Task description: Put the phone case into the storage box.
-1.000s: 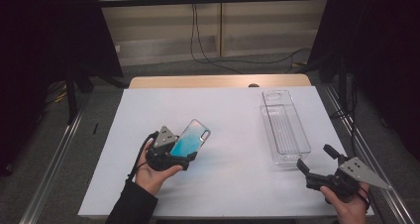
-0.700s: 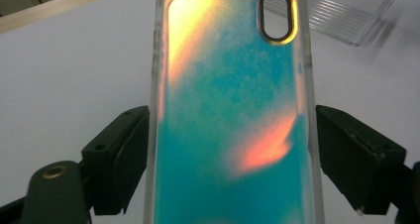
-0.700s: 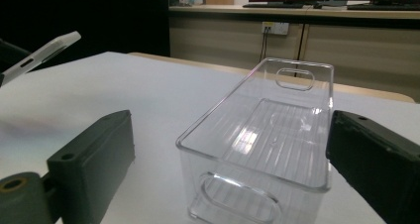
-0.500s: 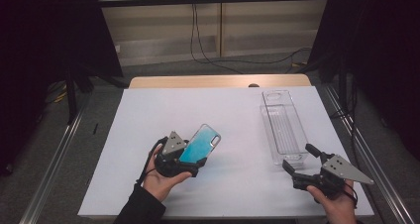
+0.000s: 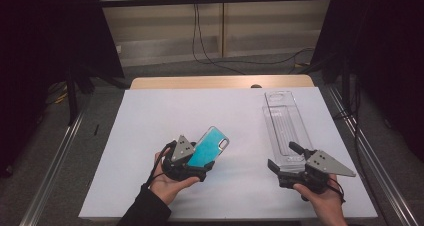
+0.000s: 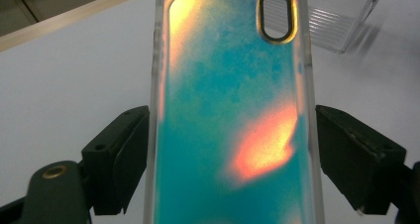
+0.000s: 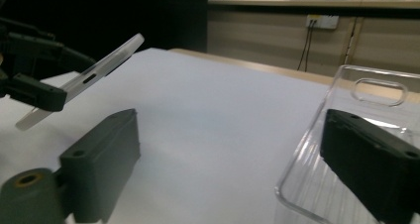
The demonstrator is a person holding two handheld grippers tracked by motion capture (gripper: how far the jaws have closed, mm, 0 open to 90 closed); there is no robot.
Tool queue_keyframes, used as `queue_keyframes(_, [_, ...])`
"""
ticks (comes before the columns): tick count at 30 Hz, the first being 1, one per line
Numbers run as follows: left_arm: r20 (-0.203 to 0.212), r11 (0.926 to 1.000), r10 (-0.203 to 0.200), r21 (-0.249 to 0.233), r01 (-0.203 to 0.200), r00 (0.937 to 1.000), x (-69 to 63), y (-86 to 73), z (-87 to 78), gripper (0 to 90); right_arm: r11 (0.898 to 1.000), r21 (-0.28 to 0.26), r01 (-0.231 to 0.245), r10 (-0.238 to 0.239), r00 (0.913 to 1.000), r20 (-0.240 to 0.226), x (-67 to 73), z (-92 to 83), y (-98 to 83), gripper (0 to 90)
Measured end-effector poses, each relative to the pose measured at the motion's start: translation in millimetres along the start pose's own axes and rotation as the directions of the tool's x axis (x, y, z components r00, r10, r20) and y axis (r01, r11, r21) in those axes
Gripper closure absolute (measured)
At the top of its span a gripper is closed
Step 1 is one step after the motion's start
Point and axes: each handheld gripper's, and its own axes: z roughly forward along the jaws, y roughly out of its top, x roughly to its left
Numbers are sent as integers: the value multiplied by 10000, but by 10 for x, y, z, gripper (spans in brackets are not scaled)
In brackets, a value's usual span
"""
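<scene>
Left claw [image 5: 201,172] is clamped on the phone case [image 5: 209,147], gripping its lower long edges and holding it tilted up above the table [image 5: 150,136], left of centre. Right claw [image 5: 283,158] has just been closing a little but stands wide with nothing between the jaws; it sits at the near end of the clear plastic tray [image 5: 285,123], which lies flat on the right side of the table.

Progress: case is picked up and in the air — that part looks done. Putting it into the tray appears to be what's left; right claw seems set to steady or take the tray, not yet gripping it. Early-to-middle of the job, by my read.

Materials: in the left gripper view the phone case [image 6: 233,115] has a teal back with orange-pink patches, probably glitter or a glossy print — too close to tell. Clear soft-looking rim, rounded corners, oval camera cutout with a dark ring. In the right gripper view it [image 7: 84,75] reads thin, frosted at the edge, with a side slot. The tray [image 7: 346,115] is hard transparent plastic, long rectangle, ribbed floor, raised walls, an oval hang-slot at the far end. Table is covered in a matte white sheet, with a wood edge at the back.
</scene>
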Motion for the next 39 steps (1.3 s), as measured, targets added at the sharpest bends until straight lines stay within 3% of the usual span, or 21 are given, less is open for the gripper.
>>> queue_keyframes(4, [-10, 9999, 107, 62, -107, 9999, -33, -1, 31, 173, 9989, 439, 139, -129, 9997, -208, 68, 69, 23, 77])
queue_keyframes(8, [-10, 9999, 148, 52, -148, 9999, -98, -11, 39, 173, 9974, 673, -258, 299, 9977, -602, 121, 117, 95, 88])
queue_keyframes(11, [-38, 9997, 239, 60, -239, 9997, -131, -10, 53, 173, 9890, 1319, -675, 805, 9922, -951, 147, 171, 176, 108])
queue_keyframes(17, [-461, 9988, 479, -58, -483, 9978, -163, -5, 89, 173, 9764, 2055, -660, 936, 9873, -1280, 169, 313, 275, 112])
queue_keyframes(19, [-637, 9987, 487, -112, -496, 9968, -162, -3, 102, 173, 9736, 2211, -559, 852, 9884, -1255, 186, 358, 295, 113])
queue_keyframes(22, [-846, 9986, 464, -205, -483, 9953, -164, 5, 122, 173, 9617, 2675, -599, 975, 9868, -1293, 215, 419, 320, 135])
queue_keyframes(24, [-893, 9985, 494, -186, -512, 9948, -168, 12, 137, 173, 9561, 2904, -395, 781, 9894, -1225, 234, 465, 332, 136])
queue_keyframes(26, [-936, 9984, 508, -195, -528, 9943, -177, 17, 160, 173, 9491, 3112, -489, 954, 9861, -1363, 231, 514, 343, 161])
queue_keyframes(33, [-1048, 9966, 746, -256, -777, 9917, -193, 79, 240, 173, 9322, 3612, -222, 639, 9925, -1040, 241, 607, 429, 136])
queue_keyframes(36, [-1138, 9965, 635, -468, -692, 9915, -179, 124, 266, 173, 9325, 3604, -248, 627, 9936, -937, 232, 627, 491, 119])
queue_keyframes(39, [-1252, 9955, 738, -501, -806, 9894, -180, 152, 305, 173, 9290, 3687, -309, 683, 9937, -890, 220, 664, 559, 156])
